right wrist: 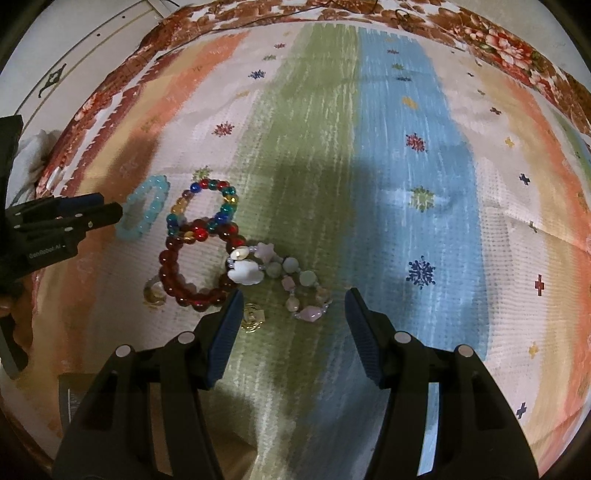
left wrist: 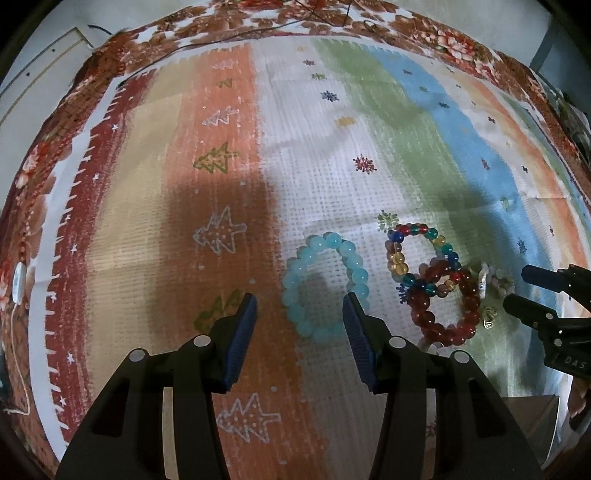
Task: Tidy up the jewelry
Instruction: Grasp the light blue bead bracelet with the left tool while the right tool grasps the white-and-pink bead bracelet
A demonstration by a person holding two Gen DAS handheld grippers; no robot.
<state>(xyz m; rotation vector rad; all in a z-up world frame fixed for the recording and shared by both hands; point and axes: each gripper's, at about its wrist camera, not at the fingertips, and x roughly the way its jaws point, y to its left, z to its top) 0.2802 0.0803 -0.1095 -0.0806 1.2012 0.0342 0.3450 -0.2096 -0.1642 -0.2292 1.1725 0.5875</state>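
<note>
A pale blue bead bracelet (left wrist: 327, 282) lies flat on the striped cloth just ahead of my left gripper (left wrist: 300, 308), which is open and empty. It also shows in the right wrist view (right wrist: 142, 211). A multicoloured bead bracelet (right wrist: 201, 206) overlaps a dark red bead bracelet (right wrist: 192, 266). A pastel shell and stone bracelet (right wrist: 284, 280) lies right of them, just ahead of my right gripper (right wrist: 293, 306), which is open and empty. A gold ring (right wrist: 252, 318) lies by its left finger. A clear yellowish ring (right wrist: 154, 293) lies left of the red bracelet.
The striped cloth (right wrist: 406, 184) covers a bed with a floral cover (left wrist: 424, 33). A grey box corner (left wrist: 532, 417) shows at the lower right of the left wrist view. A white cable and plug (left wrist: 18, 280) lie at the left edge.
</note>
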